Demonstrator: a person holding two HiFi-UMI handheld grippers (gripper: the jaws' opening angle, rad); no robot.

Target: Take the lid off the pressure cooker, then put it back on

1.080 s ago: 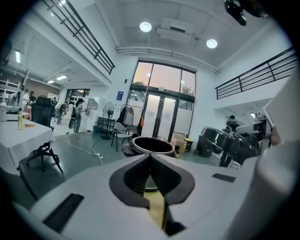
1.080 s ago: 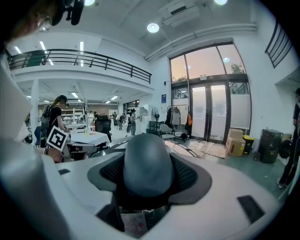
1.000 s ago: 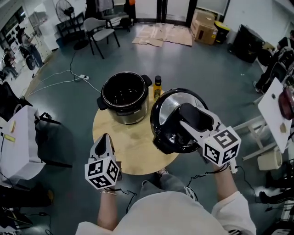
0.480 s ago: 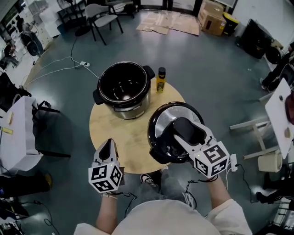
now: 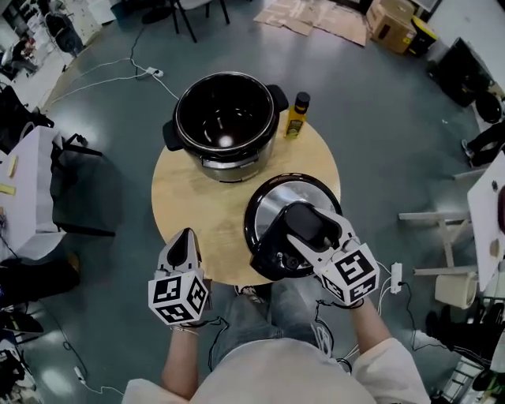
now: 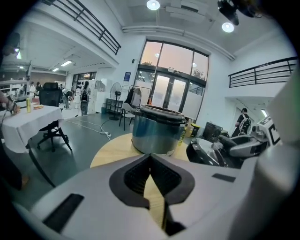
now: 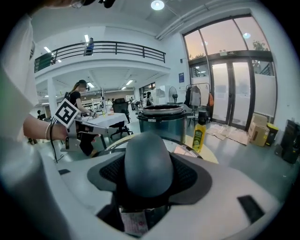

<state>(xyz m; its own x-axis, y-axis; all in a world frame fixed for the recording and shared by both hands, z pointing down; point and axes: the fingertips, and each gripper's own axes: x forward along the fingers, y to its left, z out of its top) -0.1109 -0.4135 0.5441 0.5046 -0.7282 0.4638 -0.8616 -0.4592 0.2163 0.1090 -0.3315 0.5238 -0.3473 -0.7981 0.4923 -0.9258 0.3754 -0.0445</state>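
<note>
The open pressure cooker pot (image 5: 225,122) stands at the back of the round wooden table (image 5: 193,213); it also shows in the left gripper view as the pot (image 6: 157,133). My right gripper (image 5: 304,227) is shut on the black handle (image 7: 147,164) of the lid (image 5: 276,197). The lid is black with a steel centre and hangs low over the table's front right, tilted toward me. Whether it touches the wood I cannot tell. My left gripper (image 5: 180,251) hovers at the table's front left edge, jaws together with nothing between them (image 6: 151,164).
A yellow bottle (image 5: 297,114) stands just right of the pot, also seen as the bottle (image 7: 198,133). Cables (image 5: 118,67) run across the floor at the left. A dark chair (image 5: 75,197) is left of the table, and cardboard boxes (image 5: 394,24) lie at the top right.
Both grippers have sunk. The right one has carried the lid down and toward the table's front right. The left one stays shut near the front left edge.
</note>
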